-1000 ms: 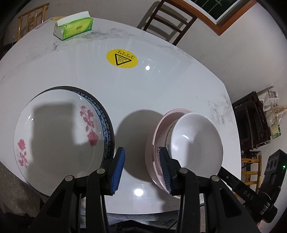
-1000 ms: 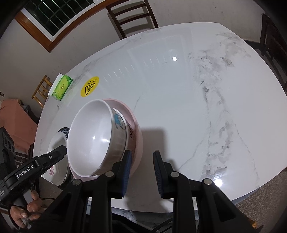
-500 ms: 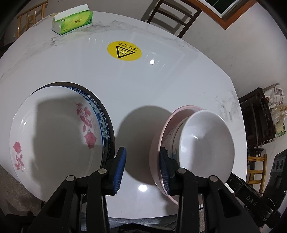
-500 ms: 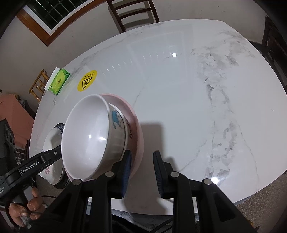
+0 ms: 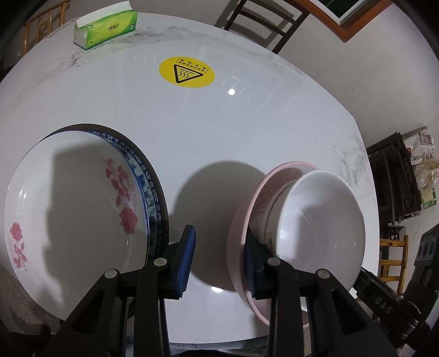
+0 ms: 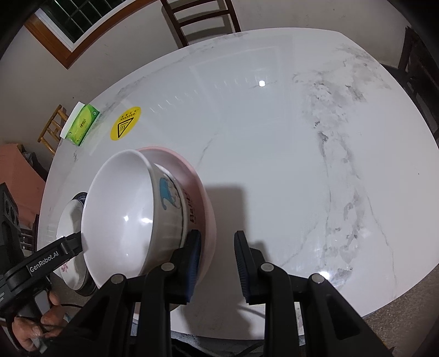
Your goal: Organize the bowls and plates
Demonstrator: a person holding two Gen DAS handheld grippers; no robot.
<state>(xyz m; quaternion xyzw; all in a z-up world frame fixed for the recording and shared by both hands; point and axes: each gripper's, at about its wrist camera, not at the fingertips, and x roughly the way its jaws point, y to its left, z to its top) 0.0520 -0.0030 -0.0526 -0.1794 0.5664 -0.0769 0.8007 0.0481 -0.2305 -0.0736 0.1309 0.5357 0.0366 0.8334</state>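
Note:
A stack of plates sits at the near left of the table: a white rose-patterned plate (image 5: pixel 74 208) on a blue-patterned plate (image 5: pixel 149 189), over a dark rim. To its right stands a white bowl (image 5: pixel 323 219) nested in a pink bowl (image 5: pixel 241 219). It also shows in the right wrist view, white bowl (image 6: pixel 120 214) in pink bowl (image 6: pixel 203 208). My left gripper (image 5: pixel 219 258) is open and empty, in the gap between plates and bowls. My right gripper (image 6: pixel 216 261) is open and empty, just right of the pink bowl.
A round white marble table (image 5: pixel 219 123) carries a yellow warning sticker (image 5: pixel 186 72) and a green tissue box (image 5: pixel 107 24) at the far side. Wooden chairs (image 6: pixel 200 19) stand behind the table. Dark shelves (image 5: pixel 395 175) stand at the right.
Both grippers have moved a little closer over the table. The plates and bowls look larger and stay in place. Both grippers stay open.

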